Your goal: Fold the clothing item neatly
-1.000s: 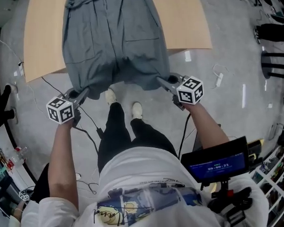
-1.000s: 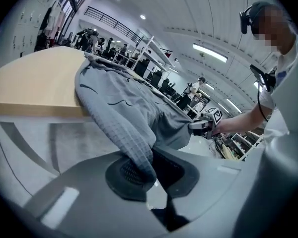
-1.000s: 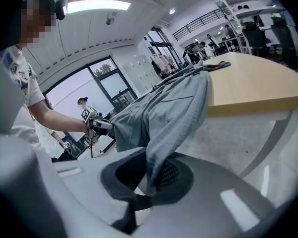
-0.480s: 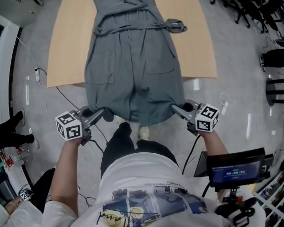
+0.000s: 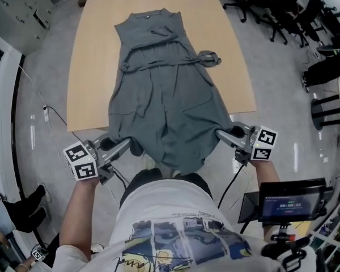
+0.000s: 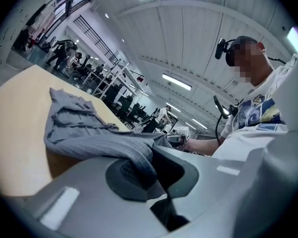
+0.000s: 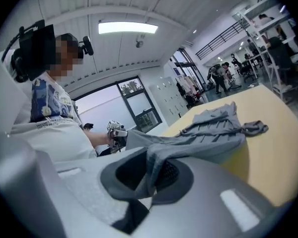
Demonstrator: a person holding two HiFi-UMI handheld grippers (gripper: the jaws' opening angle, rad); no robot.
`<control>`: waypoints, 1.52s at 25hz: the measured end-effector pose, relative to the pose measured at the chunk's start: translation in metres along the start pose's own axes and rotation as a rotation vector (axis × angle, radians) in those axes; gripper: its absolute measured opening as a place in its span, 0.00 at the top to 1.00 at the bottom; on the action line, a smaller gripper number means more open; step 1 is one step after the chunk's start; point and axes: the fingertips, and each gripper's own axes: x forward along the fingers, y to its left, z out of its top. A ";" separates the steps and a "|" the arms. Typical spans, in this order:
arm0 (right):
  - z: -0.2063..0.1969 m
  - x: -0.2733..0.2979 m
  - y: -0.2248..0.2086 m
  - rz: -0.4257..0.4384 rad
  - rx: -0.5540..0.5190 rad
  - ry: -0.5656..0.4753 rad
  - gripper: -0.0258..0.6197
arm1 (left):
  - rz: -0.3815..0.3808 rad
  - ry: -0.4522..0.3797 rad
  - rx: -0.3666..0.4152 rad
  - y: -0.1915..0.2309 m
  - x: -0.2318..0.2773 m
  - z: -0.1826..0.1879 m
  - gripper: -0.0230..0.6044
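A grey sleeveless dress [image 5: 164, 89] with a tied waist belt lies flat along the light wooden table [image 5: 90, 67], collar at the far end. Its hem hangs past the near edge and sags between my two grippers. My left gripper [image 5: 123, 145] is shut on the left hem corner, just off the table edge. At the same height, my right gripper [image 5: 222, 135] is shut on the right hem corner. In the left gripper view the grey cloth [image 6: 84, 133] runs into the closed left gripper [image 6: 148, 173]. The right gripper view shows the cloth [image 7: 213, 133] pinched in the right gripper [image 7: 156, 176].
Office chairs [image 5: 255, 10] stand beyond the table's far right corner, and a black stool [image 5: 328, 103] is at the right. A screen on a stand [image 5: 286, 200] sits by my right arm. Cables [image 5: 45, 115] trail on the grey floor at the left, where another person's shoes [image 5: 25, 211] show.
The view has swung forward, so the whole dress and table now show. Both grippers keep their hold on the hem corners and stay level, near the table's front edge.
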 end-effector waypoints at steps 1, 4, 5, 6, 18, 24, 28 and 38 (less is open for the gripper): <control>0.011 0.002 -0.004 -0.010 -0.009 -0.014 0.94 | -0.014 -0.011 0.013 0.003 0.000 0.012 0.93; 0.047 0.003 -0.010 -0.041 -0.050 -0.061 0.94 | -0.047 -0.040 0.048 0.004 0.000 0.048 0.93; 0.058 0.003 -0.011 -0.048 -0.067 -0.071 0.94 | -0.054 -0.051 0.054 0.005 -0.001 0.059 0.93; 0.068 0.005 -0.013 -0.053 -0.082 -0.079 0.94 | -0.058 -0.063 0.057 0.006 -0.001 0.069 0.93; 0.174 0.039 -0.075 0.006 -0.239 -0.089 0.94 | 0.001 -0.128 0.131 0.060 0.018 0.166 0.93; 0.220 0.058 -0.129 0.058 -0.275 -0.080 0.94 | 0.055 -0.139 0.138 0.104 0.041 0.211 0.93; 0.242 0.079 -0.190 0.086 -0.278 -0.057 0.94 | 0.090 -0.132 0.129 0.155 0.068 0.239 0.93; 0.265 0.106 -0.228 0.114 -0.307 -0.037 0.94 | 0.187 -0.126 0.143 0.192 0.069 0.259 0.93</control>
